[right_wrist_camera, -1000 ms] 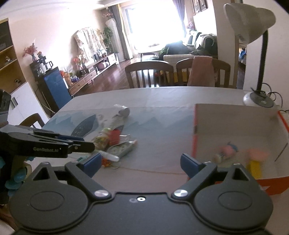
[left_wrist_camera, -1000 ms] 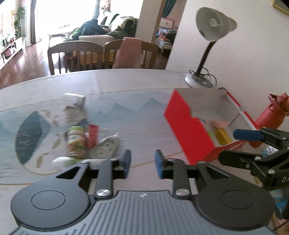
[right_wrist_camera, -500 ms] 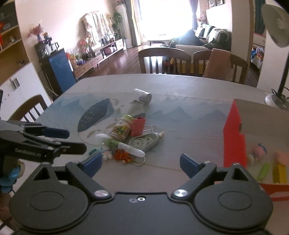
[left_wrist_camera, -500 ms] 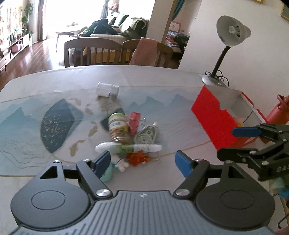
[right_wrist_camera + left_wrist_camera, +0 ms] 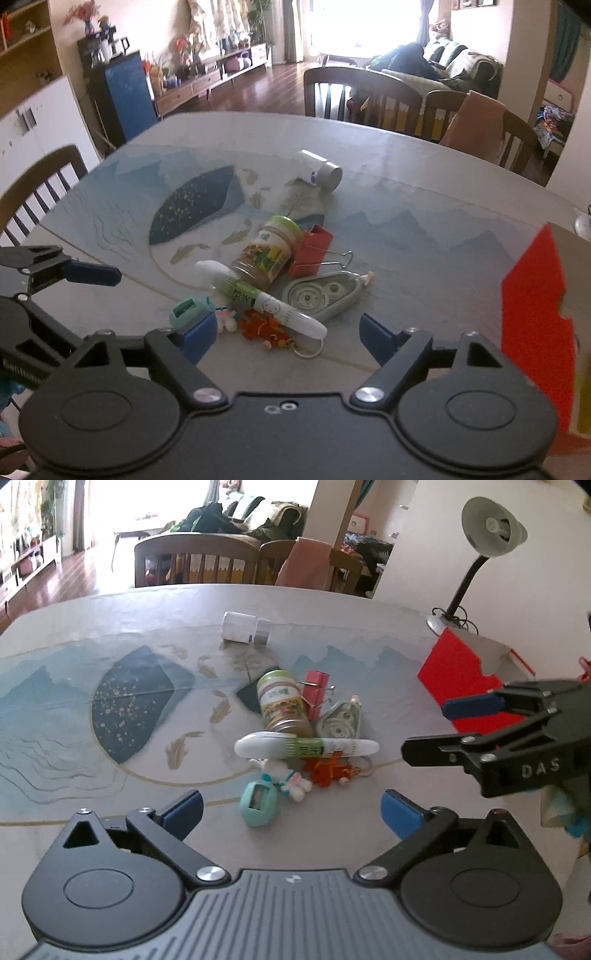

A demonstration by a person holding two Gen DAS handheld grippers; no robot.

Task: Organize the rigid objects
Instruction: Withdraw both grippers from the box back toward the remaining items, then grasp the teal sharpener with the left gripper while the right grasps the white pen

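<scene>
Table [image 5: 110, 620]: one jar [image 5: 282, 707], one pen [image 5: 306, 746]

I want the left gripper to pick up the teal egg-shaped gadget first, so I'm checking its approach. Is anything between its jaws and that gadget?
Nothing visible blocks it. The teal gadget lies at the near edge of the pile, straight ahead of the open left gripper, with only bare table between. The small white bunny charm sits close against the gadget's right side.
</scene>
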